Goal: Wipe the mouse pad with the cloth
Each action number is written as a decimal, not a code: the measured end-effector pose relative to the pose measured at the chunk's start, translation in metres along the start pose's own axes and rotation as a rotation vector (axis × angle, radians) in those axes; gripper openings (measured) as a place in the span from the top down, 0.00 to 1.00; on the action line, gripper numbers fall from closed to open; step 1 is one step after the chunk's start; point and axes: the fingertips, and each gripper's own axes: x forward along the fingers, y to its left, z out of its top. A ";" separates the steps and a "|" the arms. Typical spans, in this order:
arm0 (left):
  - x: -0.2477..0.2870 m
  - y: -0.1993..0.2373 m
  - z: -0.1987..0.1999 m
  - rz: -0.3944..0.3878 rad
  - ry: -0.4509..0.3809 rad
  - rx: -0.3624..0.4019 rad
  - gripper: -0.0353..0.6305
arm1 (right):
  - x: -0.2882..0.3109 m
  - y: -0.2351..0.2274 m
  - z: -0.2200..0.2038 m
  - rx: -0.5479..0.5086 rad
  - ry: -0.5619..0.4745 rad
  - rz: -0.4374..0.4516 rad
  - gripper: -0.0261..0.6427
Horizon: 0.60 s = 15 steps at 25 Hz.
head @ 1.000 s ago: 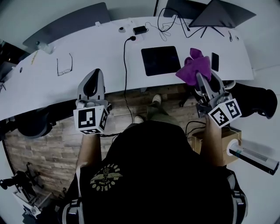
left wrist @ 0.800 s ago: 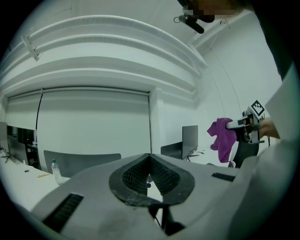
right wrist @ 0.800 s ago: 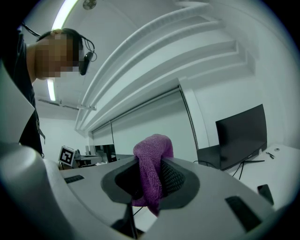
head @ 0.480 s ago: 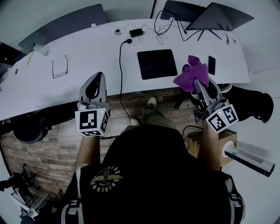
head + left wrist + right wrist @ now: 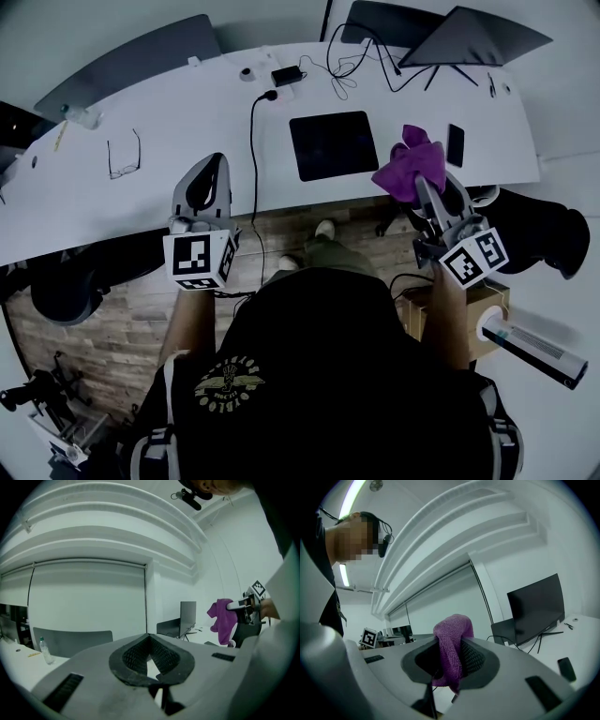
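Wiping is not yet begun: the right gripper (image 5: 431, 189), clamped on the purple knitted cloth (image 5: 405, 161), hovers just right of the black rectangular mouse pad (image 5: 333, 145) on the white bench (image 5: 169, 122), while the left gripper (image 5: 208, 173), closed on nothing, hangs well left of the pad.

I count two grippers, the left gripper (image 5: 210, 173) and the right gripper (image 5: 429, 192), one cloth (image 5: 408, 167), one mouse pad (image 5: 333, 145), one pair of glasses (image 5: 122, 156), one phone (image 5: 456, 145) and one desk (image 5: 187, 112).

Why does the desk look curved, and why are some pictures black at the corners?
Head view: the wide-angle lens bows the desk into an arc. Left gripper view: the ceiling ledges bend likewise, and the corners go black outside the lens circle. Right gripper view: same black rim; the light strip glares, the cloth looks sharp.
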 end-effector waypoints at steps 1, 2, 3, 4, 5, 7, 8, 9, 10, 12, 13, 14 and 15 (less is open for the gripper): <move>0.004 -0.001 0.003 0.000 -0.002 0.005 0.94 | 0.002 -0.004 0.001 0.003 -0.001 0.004 0.83; 0.008 -0.002 0.005 0.001 -0.005 0.010 0.94 | 0.005 -0.007 0.002 0.004 -0.003 0.009 0.83; 0.013 -0.002 0.008 0.005 -0.006 0.016 0.94 | 0.009 -0.012 0.004 0.006 -0.006 0.015 0.83; 0.018 -0.002 0.012 0.010 -0.006 0.020 0.94 | 0.013 -0.017 0.008 0.009 -0.010 0.021 0.83; 0.024 -0.001 0.015 0.018 -0.005 0.024 0.94 | 0.018 -0.022 0.011 0.012 -0.014 0.028 0.83; 0.036 0.000 0.021 0.036 -0.004 0.032 0.94 | 0.027 -0.035 0.016 0.018 -0.016 0.044 0.83; 0.042 0.001 0.025 0.047 -0.006 0.037 0.94 | 0.032 -0.041 0.018 0.021 -0.015 0.054 0.83; 0.047 0.001 0.029 0.059 -0.008 0.041 0.94 | 0.037 -0.047 0.020 0.025 -0.014 0.064 0.83; 0.052 0.003 0.033 0.072 -0.010 0.045 0.94 | 0.042 -0.053 0.022 0.029 -0.013 0.076 0.83; 0.062 0.005 0.039 0.101 -0.010 0.049 0.94 | 0.053 -0.065 0.026 0.036 -0.012 0.102 0.83; 0.066 0.005 0.041 0.114 -0.009 0.051 0.94 | 0.059 -0.070 0.028 0.039 -0.012 0.116 0.83; 0.070 0.004 0.044 0.125 -0.007 0.052 0.94 | 0.064 -0.075 0.032 0.040 -0.012 0.130 0.83; 0.075 0.002 0.046 0.135 -0.007 0.054 0.94 | 0.069 -0.080 0.035 0.041 -0.012 0.145 0.83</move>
